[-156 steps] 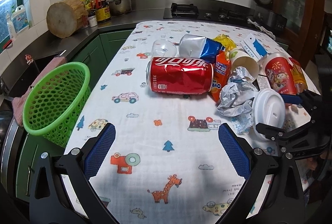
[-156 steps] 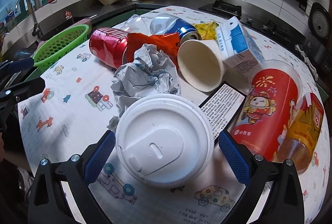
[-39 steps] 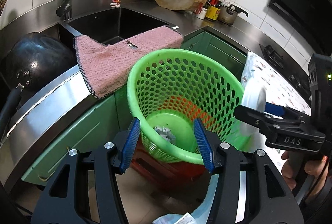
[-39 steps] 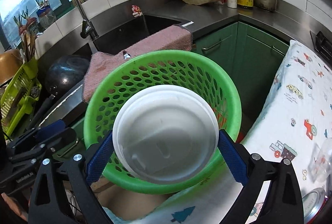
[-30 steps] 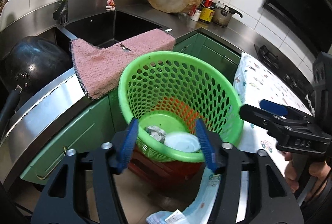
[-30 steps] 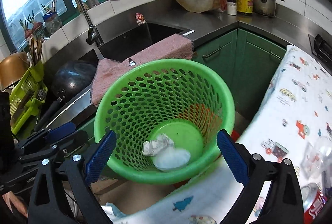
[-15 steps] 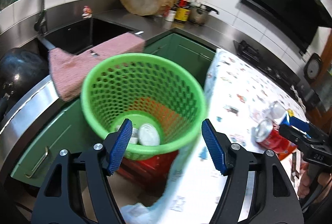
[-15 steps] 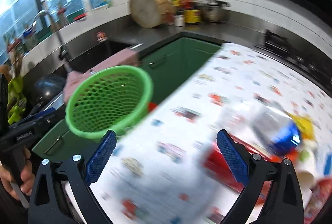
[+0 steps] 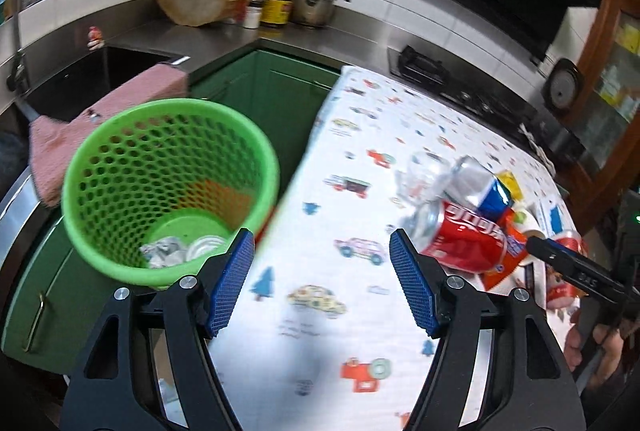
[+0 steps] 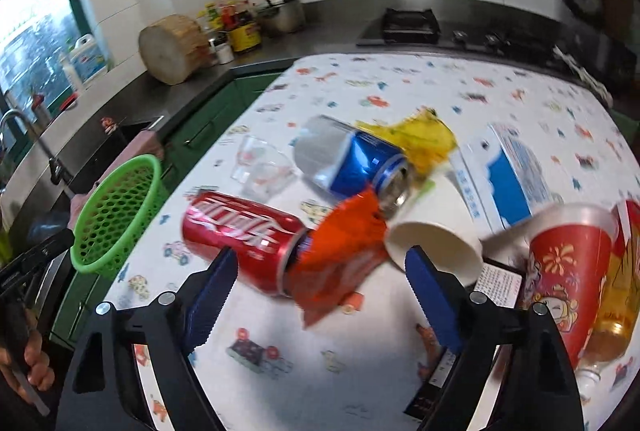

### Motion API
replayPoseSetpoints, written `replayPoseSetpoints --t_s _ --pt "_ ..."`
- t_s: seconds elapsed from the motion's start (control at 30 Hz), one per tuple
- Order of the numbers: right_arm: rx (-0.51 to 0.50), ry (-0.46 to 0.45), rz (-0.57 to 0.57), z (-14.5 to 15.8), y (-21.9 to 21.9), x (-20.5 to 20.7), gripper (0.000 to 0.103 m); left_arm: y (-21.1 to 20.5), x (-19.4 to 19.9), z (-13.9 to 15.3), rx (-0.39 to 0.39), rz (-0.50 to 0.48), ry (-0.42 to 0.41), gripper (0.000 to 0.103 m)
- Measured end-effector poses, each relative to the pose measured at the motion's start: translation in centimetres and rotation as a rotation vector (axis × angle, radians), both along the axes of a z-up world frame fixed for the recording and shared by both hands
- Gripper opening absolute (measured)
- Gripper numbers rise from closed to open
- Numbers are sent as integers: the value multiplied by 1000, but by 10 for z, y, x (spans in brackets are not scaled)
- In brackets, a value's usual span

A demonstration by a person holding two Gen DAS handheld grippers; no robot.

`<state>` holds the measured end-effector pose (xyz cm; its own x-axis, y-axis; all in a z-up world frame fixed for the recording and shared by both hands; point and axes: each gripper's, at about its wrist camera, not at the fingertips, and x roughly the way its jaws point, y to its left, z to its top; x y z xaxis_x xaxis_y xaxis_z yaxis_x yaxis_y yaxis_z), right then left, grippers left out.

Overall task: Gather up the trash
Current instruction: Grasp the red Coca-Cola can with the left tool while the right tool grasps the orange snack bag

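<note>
The green basket (image 9: 168,191) beside the table holds a crumpled paper (image 9: 162,251) and a white lid (image 9: 206,245). My left gripper (image 9: 320,263) is open and empty over the table's left edge, between the basket and a red cola can (image 9: 464,235). My right gripper (image 10: 322,265) hangs over the trash pile with its jaws closing. Beyond its pads, untouched, lie the red can (image 10: 240,231) and an orange wrapper (image 10: 344,251). A blue can (image 10: 352,159), a white paper cup (image 10: 436,239) and a yellow wrapper (image 10: 416,139) lie further back.
A clear plastic cup (image 10: 260,167), a blue-and-white carton (image 10: 512,171), a red printed cup (image 10: 568,263) and an amber bottle (image 10: 616,311) also lie on the patterned tablecloth (image 10: 440,87). A pink towel (image 9: 120,103) hangs over the sink edge behind the basket.
The right gripper let the white lid fall into the basket. Both grippers then swung right, from over the basket to over the table. The right jaws are narrower now.
</note>
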<state>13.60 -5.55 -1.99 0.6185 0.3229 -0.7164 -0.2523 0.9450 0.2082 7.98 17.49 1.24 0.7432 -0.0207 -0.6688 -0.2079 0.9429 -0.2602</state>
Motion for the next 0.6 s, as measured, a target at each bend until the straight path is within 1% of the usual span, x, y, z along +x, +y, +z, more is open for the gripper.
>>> replayPoseSetpoints --t_s 0.03,0.1,0.17,0.27,0.3,0.33,0.4,0.43,0.57,0.6 --pt "5 8 -1 -3 0 1 77 -6 3 1 2 -10 2 70" --pt "20 23 0 -9 0 4 77 -14 7 2 6 -26 6 70" --pt "20 25 -2 -14 1 6 70 -20 10 2 11 -34 12 70" --pt "20 36 -12 -19 2 11 66 -29 17 3 17 -50 25 70" --pt "21 36 -17 -21 1 11 63 -33 20 4 20 -57 29 70" --pt "30 37 -20 -23 -1 11 61 -38 22 5 21 -68 31 71" --pt "36 46 -30 -26 -5 13 57 -46 28 7 37 -77 27 77" --pt "38 53 -32 -28 -6 13 53 -48 30 8 44 -82 26 77" --pt "37 51 -24 -30 -11 11 47 -60 47 10 47 -127 29 80" --pt "32 46 -21 -29 -12 9 45 -63 52 10 44 -146 25 82"
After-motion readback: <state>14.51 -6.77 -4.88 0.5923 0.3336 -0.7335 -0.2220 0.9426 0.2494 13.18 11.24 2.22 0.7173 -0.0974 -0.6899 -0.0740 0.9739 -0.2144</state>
